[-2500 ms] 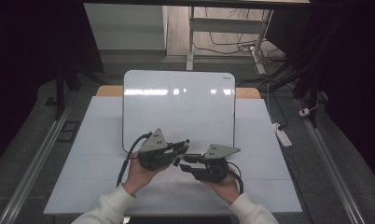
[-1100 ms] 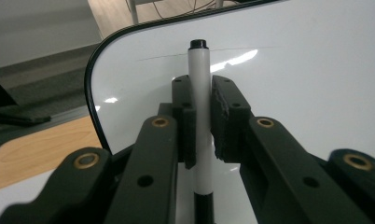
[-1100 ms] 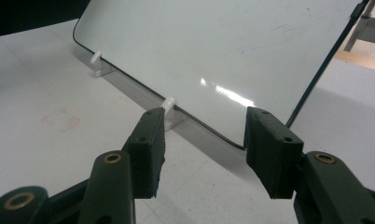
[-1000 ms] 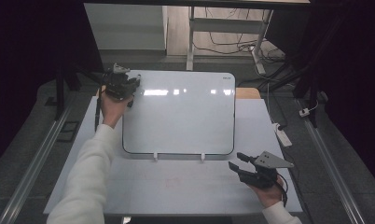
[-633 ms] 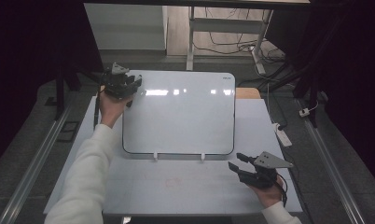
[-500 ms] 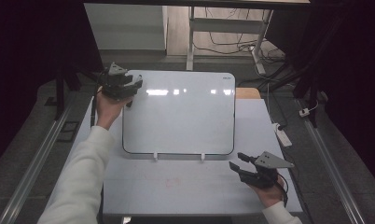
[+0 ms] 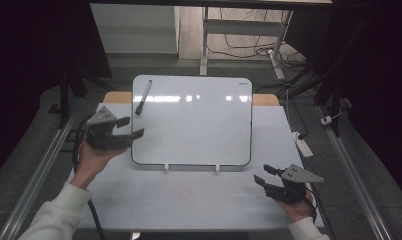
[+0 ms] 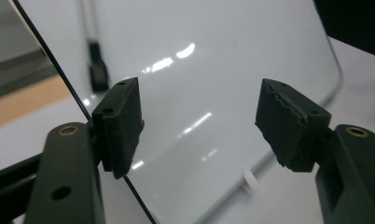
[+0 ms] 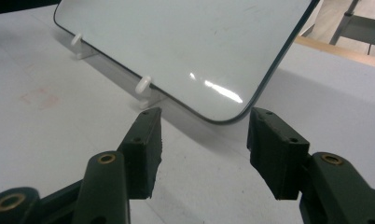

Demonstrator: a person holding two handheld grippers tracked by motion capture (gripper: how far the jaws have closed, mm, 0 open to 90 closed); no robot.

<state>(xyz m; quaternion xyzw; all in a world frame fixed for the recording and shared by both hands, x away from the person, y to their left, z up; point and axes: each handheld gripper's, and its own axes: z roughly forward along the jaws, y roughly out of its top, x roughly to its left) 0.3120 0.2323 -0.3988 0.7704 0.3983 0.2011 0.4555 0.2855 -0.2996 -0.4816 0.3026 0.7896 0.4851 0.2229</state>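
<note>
A white board stands tilted on two small white clips in the middle of the table. A black marker lies on the board near its far left corner. My left gripper is open at the board's left edge, nothing between its fingers. In the left gripper view the board and the marker lie beyond the open gripper. My right gripper is open and empty over the table near the board's near right corner. The right gripper view has the board's corner just ahead of the gripper.
The white tabletop spreads in front of the board. A white power strip lies off the table's right edge. Metal rails run along both sides. A clip under the board sits close ahead of the right gripper.
My left gripper has drawn back from the board's far left corner toward me along the left edge. The marker now lies on the board where the gripper was. The right gripper has stayed put.
</note>
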